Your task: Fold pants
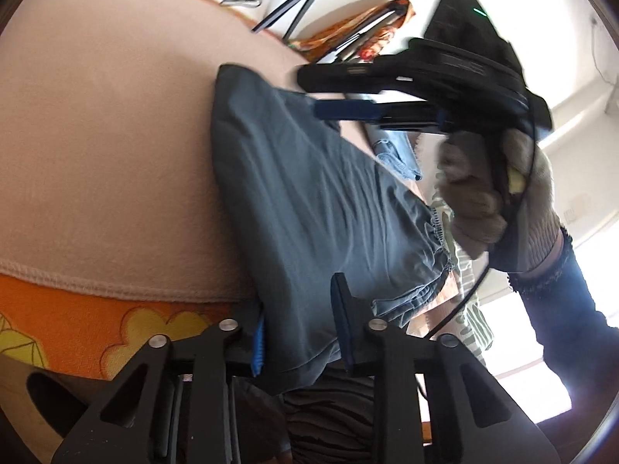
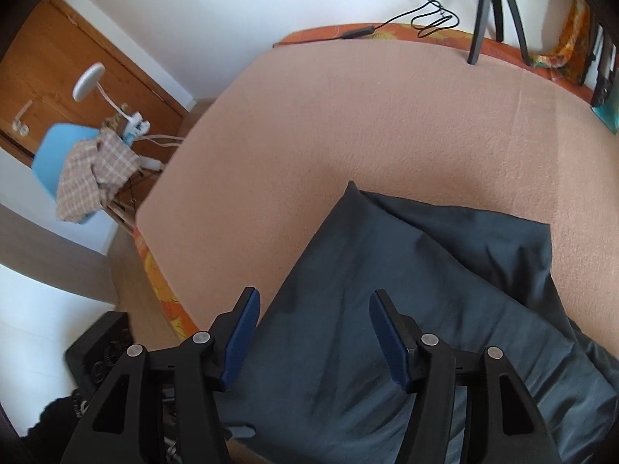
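Dark grey-blue pants [image 1: 309, 193] lie folded on a peach blanket [image 1: 108, 135]; the elastic waistband [image 1: 437, 247] is at the right. My left gripper [image 1: 301, 321] is open, its jaws either side of the pants' near edge, with cloth between them. My right gripper [image 1: 348, 92], held by a gloved hand [image 1: 495, 201], hovers over the far end of the pants. In the right wrist view the right gripper [image 2: 313, 328] is open just above the pants [image 2: 406, 309], holding nothing.
The blanket [image 2: 367, 116] covers a bed with an orange flowered sheet [image 1: 77, 321]. A tripod [image 2: 495, 7] and cable [image 2: 425, 19] stand at the far edge. A blue chair with a checked cloth [image 2: 93, 170] stands beside the bed. More clothes [image 1: 398, 150] lie to the right.
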Demonstrator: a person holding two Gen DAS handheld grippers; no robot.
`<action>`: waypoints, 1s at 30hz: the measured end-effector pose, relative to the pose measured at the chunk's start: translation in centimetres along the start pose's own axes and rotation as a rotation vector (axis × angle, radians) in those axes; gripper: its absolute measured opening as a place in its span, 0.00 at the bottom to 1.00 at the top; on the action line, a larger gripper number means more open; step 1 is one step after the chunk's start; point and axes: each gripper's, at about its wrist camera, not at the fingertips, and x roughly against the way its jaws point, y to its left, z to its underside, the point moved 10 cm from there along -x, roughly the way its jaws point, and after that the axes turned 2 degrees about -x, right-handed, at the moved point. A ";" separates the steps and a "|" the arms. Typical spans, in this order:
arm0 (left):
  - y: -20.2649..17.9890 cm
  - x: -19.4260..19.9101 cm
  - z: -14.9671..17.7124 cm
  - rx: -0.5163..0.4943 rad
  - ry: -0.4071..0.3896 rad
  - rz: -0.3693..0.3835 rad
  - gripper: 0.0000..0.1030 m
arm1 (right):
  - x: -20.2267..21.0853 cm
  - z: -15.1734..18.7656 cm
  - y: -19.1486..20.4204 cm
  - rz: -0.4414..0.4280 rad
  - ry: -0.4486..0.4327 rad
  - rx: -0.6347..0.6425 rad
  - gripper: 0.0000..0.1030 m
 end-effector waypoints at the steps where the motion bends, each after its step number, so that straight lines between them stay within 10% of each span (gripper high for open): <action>1: -0.2 0.1 -0.1 -0.009 -0.006 0.002 0.19 | -0.6 0.0 0.2 0.009 0.016 -0.001 0.63; 13: -3.6 -0.7 -0.7 -0.138 -0.044 -0.012 0.15 | -7.4 -0.1 2.0 0.274 0.228 0.097 0.64; 17: -3.7 -0.8 -0.6 -0.156 -0.041 -0.036 0.15 | -8.0 0.0 0.9 0.331 0.254 0.107 0.40; 25: -1.2 -1.3 -0.3 -0.075 -0.024 -0.134 0.41 | -5.3 -0.3 -1.0 0.177 0.150 0.037 0.07; 30: -2.5 -1.7 -0.1 -0.089 -0.018 -0.066 0.11 | -2.3 -0.5 -1.9 0.083 0.040 -0.026 0.01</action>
